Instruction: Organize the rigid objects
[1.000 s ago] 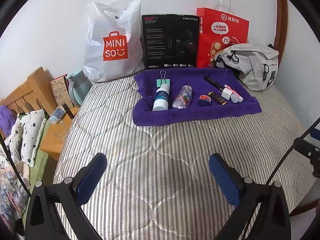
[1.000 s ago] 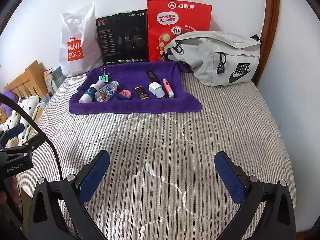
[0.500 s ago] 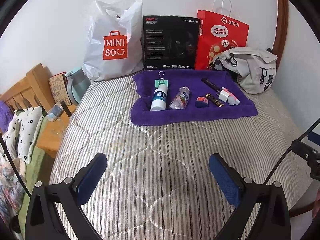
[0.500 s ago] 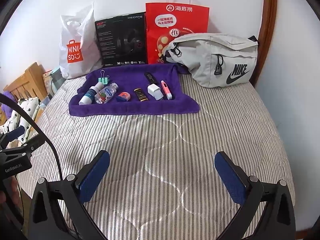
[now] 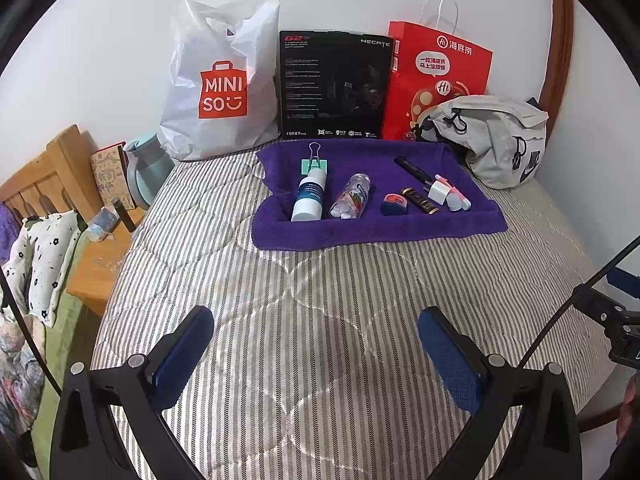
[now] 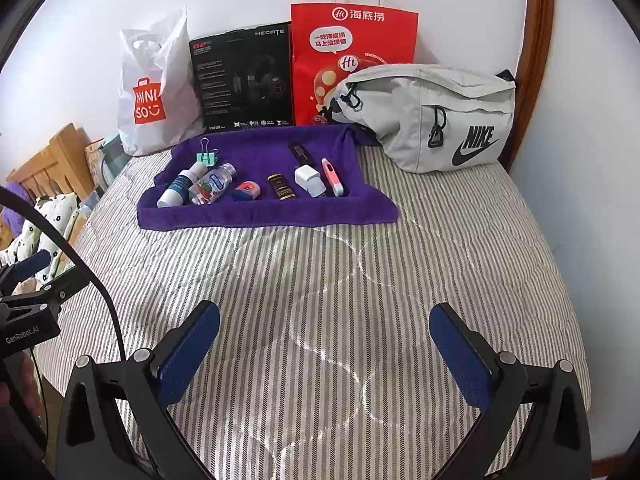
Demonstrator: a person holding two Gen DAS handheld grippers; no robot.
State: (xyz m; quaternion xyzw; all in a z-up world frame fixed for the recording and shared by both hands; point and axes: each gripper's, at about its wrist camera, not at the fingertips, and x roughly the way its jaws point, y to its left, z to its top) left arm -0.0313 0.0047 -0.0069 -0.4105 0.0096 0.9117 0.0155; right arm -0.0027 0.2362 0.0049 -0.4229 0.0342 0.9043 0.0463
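The left gripper (image 5: 312, 336) is hovering low over the striped quilt (image 5: 320, 300), its blue-padded fingers (image 5: 182, 354) spread wide and gripping nothing; the right gripper (image 6: 324, 344) is hanging alongside it in the same pose, jaws fully apart and empty, both pointing toward the wall. Well ahead of them, a purple towel (image 6: 264, 216) is lying across the quilt with the small items sitting in a row on it. At the left end, a white bottle (image 5: 309, 197) is lying with its long axis running away from the grippers, and a green binder clip (image 5: 314, 165) is resting just beyond its far end. Beside it, a clear pill bottle (image 5: 352, 197) is lying nearly parallel, cap end away. Next are sitting a small blue-and-orange case (image 6: 247, 191), a black-and-gold tube (image 6: 281, 187), a white charger plug (image 6: 309, 181) and a pink-and-white pen-shaped item (image 6: 332, 176), with a black stick (image 6: 301, 151) angling behind them. A grey Nike waist bag (image 6: 432, 116) is resting right of the towel.
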